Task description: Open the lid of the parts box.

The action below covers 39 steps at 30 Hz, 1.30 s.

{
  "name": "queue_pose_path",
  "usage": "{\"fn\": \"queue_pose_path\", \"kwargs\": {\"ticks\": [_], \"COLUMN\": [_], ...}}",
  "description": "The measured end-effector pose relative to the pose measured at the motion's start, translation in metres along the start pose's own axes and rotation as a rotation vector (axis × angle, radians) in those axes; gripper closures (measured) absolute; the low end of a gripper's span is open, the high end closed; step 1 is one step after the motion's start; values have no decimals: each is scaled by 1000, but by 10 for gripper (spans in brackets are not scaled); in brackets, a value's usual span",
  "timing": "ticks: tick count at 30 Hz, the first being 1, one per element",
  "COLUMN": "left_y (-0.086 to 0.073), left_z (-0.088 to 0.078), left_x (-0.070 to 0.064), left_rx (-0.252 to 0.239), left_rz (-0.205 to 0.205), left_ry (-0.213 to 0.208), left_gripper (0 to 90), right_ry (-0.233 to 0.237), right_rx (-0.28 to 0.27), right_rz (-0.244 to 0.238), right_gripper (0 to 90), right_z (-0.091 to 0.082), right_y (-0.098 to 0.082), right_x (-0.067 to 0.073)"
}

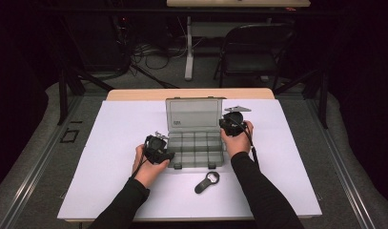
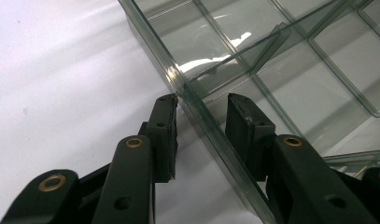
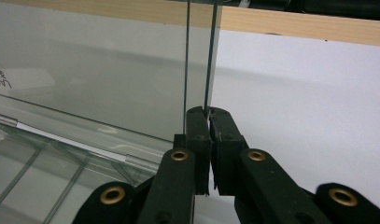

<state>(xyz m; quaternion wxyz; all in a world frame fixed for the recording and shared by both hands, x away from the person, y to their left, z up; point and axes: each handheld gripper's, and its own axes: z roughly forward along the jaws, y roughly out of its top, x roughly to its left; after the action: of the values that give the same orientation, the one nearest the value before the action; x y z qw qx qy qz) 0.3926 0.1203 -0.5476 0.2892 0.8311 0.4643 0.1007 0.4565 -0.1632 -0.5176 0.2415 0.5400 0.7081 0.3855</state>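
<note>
Nearest the person, a black bottle opener [image 1: 207, 182] with a round ring end lies flat on the white tabletop [image 1: 110, 191], just in front of the box [image 1: 195, 148] and apart from it, with bare sheet all around.

The box is smoky clear plastic, rectangular, its tray split by thin walls into small square compartments; it sits mid-tabletop with wide open room to left and right. Two dark latches hang off its front edge.

The left gripper [image 1: 158, 151] is at the tray's left front corner. In the left gripper view its fingers [image 2: 163, 135] straddle the tray's side wall [image 2: 197, 112], one outside on the sheet, one inside a compartment; they stand apart, and a gap shows between the inner finger and the wall, so no firm grip can be told.

The right gripper [image 1: 233, 123] is at the lid's right edge. The right gripper view shows its fingers [image 3: 199, 140] pinched closed on the thin edge of the lid [image 3: 108, 74], which stands upright on its hinge behind the tray.

Beyond the lid runs the tabletop's pale wood edge [image 3: 299, 28]; past it a folding chair [image 1: 256, 50] and floor cables in shadow
</note>
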Motion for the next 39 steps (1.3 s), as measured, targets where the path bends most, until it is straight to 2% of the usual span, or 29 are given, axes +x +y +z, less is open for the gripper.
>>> {"fn": "queue_pose_path", "kwargs": {"ticks": [4,16,26,30,33,34,39], "left_y": [0,-1,-1,-1,-1,-1,-2], "left_z": [0,0,0,0,0,0,0], "left_x": [0,-1,-1,-1,-1,-1,-1], "left_rx": [-1,-5,-7,-8,-12,-11,-15], "left_rz": [-1,-1,-1,-3,-4,-3,-2], "left_ry": [1,5,7,6,8,9,11], "left_gripper": [638,639,639,639,639,640,640], "right_ry": [0,13,8,-1,-15,-2,-3], "right_rx": [11,36,36,46,49,51,52], "right_rz": [9,76,81,71,37,31,0], "right_gripper": [877,891,899,899,900,900,900], "right_z": [3,10,14,16,18,18,22], "right_y": [2,4,3,3,2,2,1], "right_x": [-1,-5,-5,-4,-2,-1,9]}}
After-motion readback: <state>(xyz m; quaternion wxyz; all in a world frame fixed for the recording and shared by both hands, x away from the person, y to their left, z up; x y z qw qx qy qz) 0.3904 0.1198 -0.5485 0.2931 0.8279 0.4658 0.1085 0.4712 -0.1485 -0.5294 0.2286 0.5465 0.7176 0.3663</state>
